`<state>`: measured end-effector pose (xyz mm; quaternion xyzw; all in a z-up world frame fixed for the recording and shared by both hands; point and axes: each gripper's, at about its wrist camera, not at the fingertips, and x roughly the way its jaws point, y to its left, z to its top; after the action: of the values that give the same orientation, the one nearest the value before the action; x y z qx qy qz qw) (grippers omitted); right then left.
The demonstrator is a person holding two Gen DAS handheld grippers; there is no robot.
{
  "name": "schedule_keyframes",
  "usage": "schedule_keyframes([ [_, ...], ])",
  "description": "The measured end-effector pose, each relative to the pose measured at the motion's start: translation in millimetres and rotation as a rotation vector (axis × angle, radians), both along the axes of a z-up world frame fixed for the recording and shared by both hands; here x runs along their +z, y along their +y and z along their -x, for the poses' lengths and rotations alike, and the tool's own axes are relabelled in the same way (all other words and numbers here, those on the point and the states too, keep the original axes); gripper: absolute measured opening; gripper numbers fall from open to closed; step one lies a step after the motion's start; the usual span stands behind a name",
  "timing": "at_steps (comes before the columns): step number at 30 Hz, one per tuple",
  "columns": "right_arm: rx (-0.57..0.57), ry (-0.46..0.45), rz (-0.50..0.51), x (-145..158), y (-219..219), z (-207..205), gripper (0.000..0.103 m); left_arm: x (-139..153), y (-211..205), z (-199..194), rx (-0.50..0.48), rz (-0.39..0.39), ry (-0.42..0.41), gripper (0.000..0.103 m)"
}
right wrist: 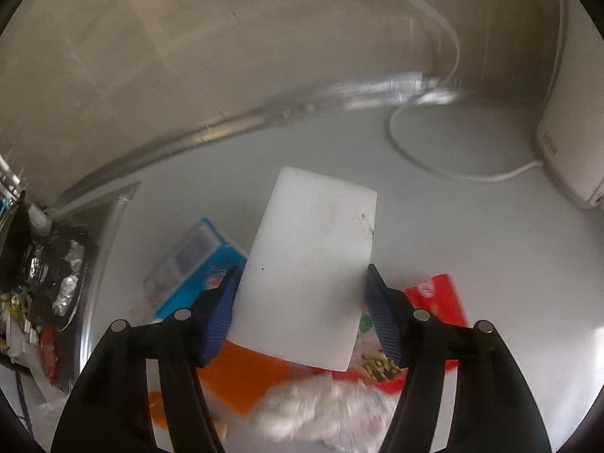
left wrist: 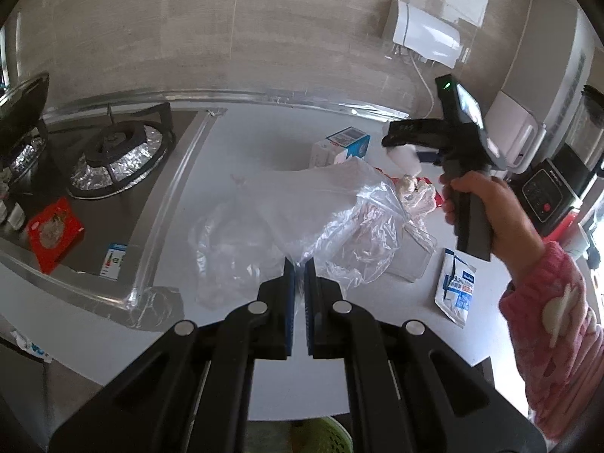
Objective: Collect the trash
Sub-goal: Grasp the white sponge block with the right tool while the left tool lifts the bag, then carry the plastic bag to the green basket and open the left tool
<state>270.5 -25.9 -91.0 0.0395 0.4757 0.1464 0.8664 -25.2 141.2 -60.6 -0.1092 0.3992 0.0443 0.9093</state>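
Observation:
My left gripper (left wrist: 299,264) is shut on the edge of a clear plastic bag (left wrist: 339,215) that spreads over the white counter (left wrist: 271,143). My right gripper (right wrist: 302,283) is shut on a white rectangular block (right wrist: 313,260) and holds it above the counter; it also shows in the left wrist view (left wrist: 406,154), above the bag's far side. Under the right gripper lie a red wrapper (right wrist: 438,294), an orange piece (right wrist: 245,377), a blue box (right wrist: 196,260) and crumpled white trash (right wrist: 317,407). A blue and white packet (left wrist: 458,287) lies at the right.
A gas stove (left wrist: 120,151) with foil-lined burners sits at the left, with a red box (left wrist: 54,232) on it. A white appliance (right wrist: 570,143) with a cable (right wrist: 422,158) stands at the back right. A black cooker (left wrist: 547,192) is at the right. A green basket (left wrist: 321,434) is below the counter edge.

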Motion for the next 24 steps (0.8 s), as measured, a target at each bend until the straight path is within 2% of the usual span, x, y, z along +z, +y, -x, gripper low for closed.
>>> schedule_keyframes([
  [3, 0.048, -0.064, 0.019, 29, -1, 34, 0.065, 8, -3, 15, -0.016, -0.030, -0.016, 0.004],
  [8, 0.161, -0.076, 0.016, 50, 0, 105, 0.066, 12, -5, 43, -0.036, -0.052, -0.019, 0.004],
  [16, 0.343, 0.004, 0.040, 38, 13, 230, 0.066, -2, -5, 102, -0.034, -0.062, 0.030, 0.004],
  [24, 0.473, 0.093, 0.061, 19, 27, 309, 0.066, -31, -5, 159, -0.003, -0.091, 0.112, 0.004],
])
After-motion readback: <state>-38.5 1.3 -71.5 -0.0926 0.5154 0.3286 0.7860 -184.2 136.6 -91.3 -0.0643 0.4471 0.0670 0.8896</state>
